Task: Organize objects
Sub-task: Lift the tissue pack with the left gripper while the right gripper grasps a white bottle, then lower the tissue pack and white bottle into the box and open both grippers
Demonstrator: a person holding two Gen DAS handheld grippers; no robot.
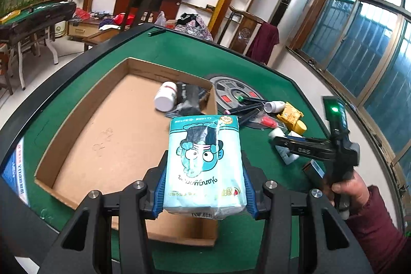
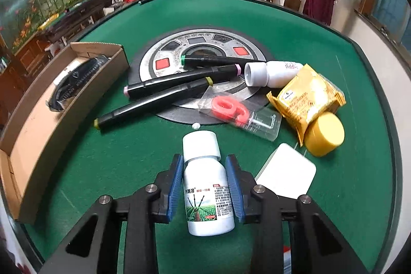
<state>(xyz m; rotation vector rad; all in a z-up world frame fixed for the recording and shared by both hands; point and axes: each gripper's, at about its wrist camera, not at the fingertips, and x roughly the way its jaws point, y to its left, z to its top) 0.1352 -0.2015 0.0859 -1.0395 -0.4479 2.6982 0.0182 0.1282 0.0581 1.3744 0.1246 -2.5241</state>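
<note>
My left gripper is shut on a light-blue tissue pack with a cartoon face, held above the near right corner of the open cardboard box. The box holds a white bottle and a black pouch. My right gripper has its blue pads on both sides of a white bottle with a printed label, lying on the green felt; the pads look in contact. The right gripper also shows in the left wrist view, held by a hand.
On the green table lie three black markers, a small white bottle, a yellow snack pack, a yellow cap, a bagged red item and a white pad. A round metal centre panel is behind.
</note>
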